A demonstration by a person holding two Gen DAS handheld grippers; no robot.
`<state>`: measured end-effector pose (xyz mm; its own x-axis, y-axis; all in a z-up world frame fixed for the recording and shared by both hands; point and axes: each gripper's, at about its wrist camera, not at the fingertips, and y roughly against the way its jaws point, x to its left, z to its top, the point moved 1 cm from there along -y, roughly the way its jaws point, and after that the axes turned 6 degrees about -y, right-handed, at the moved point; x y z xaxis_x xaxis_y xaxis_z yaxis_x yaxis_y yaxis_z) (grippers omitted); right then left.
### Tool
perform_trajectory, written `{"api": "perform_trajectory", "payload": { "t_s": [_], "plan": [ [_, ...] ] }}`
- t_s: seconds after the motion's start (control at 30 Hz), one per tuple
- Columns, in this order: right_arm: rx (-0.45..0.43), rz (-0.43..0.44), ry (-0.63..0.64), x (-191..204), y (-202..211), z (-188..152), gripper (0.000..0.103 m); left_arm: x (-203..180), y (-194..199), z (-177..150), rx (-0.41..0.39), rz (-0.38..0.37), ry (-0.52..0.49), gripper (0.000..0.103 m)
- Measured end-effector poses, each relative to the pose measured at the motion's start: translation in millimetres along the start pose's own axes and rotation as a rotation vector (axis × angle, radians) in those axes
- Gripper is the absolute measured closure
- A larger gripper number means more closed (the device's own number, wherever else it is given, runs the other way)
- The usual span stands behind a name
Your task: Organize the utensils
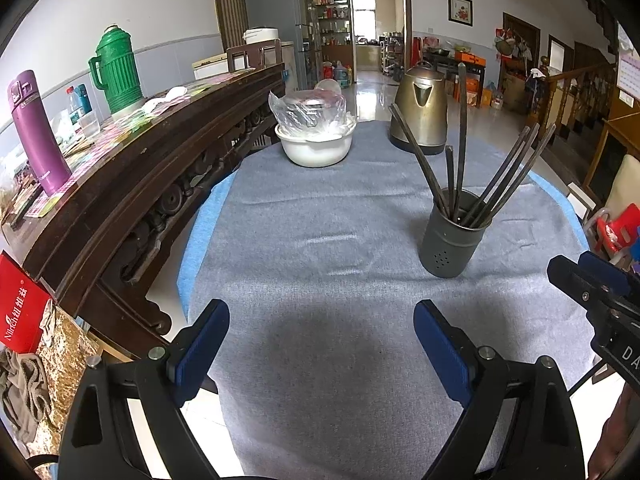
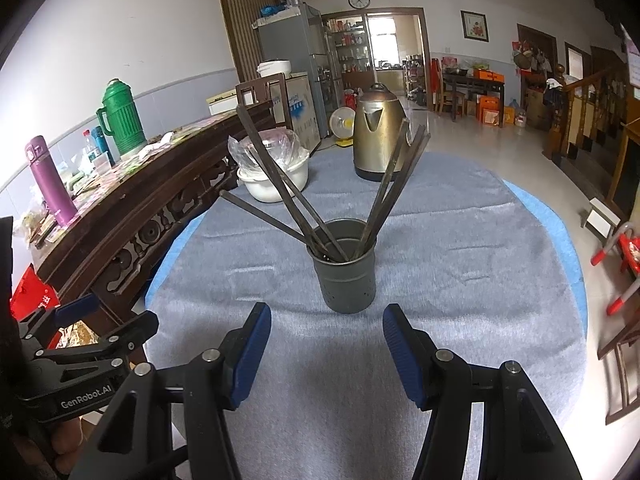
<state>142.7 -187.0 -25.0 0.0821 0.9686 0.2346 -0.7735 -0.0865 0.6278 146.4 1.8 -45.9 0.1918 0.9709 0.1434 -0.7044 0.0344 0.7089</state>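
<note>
The left gripper [image 1: 322, 324] hovers wide apart and empty over the grey cloth [image 1: 320, 240]. The right gripper [image 2: 326, 330], likewise spread and empty, faces the dark grey perforated metal holder [image 2: 346, 280] just ahead, where dark slender chopsticks [image 2: 280, 184] fan out. Beyond stand a brass-coloured electric kettle [image 2: 376, 136] and white plastic basin [image 2: 276, 180].
</note>
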Motion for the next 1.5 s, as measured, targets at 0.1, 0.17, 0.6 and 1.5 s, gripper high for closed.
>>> {"api": "perform_trajectory", "payload": {
  "t_s": [0.1, 0.17, 0.6, 1.5],
  "plan": [
    [-0.004, 0.0, 0.004, 3, 2, 0, 0.04, 2, 3, -1, -0.005, -0.003, -0.001, 0.01],
    [-0.008, -0.004, 0.005, 5, 4, -1, 0.04, 3, 4, -1, -0.006, -0.007, 0.0, 0.01],
    [-0.045, -0.033, 0.02, 20, 13, 3, 0.04, 11, 19, 5, -0.054, -0.023, -0.023, 0.01],
    [-0.088, -0.063, -0.011, 7, 15, 17, 0.04, 1, 26, 25, -0.066, -0.022, -0.09, 0.01]
  ]
}}
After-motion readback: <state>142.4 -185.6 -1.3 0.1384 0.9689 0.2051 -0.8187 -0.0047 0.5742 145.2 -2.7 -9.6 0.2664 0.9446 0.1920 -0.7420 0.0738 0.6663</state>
